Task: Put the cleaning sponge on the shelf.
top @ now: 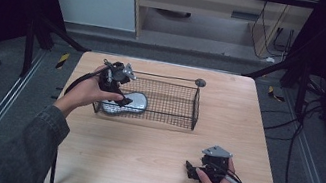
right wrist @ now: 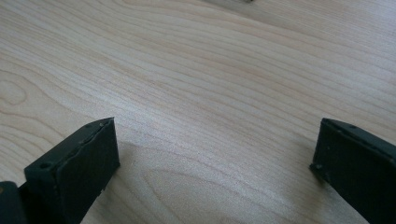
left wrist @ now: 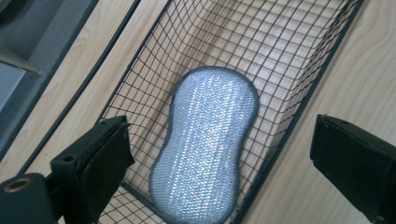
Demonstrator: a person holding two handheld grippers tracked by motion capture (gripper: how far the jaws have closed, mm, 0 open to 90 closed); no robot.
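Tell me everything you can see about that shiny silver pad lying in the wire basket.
The silver pad is a flat scouring sponge with a rounded peanut outline, narrower at its middle. Its top looks like glittery woven metallic mesh, edged by a darker grey rim. It lies flat on the floor of the black wire basket, at the basket's left end in the high view, close to the near wall. The left gripper hangs above it, jaws wide apart and clear of it. Nothing but the basket touches it.

We've got a wire basket (top: 169, 104) on the wooden table (top: 140, 153) with a silvery sponge (top: 129, 103) lying at its left end. Our left gripper (top: 117, 94) hangs right over it, and our right gripper (top: 193, 170) rests near the front edge.
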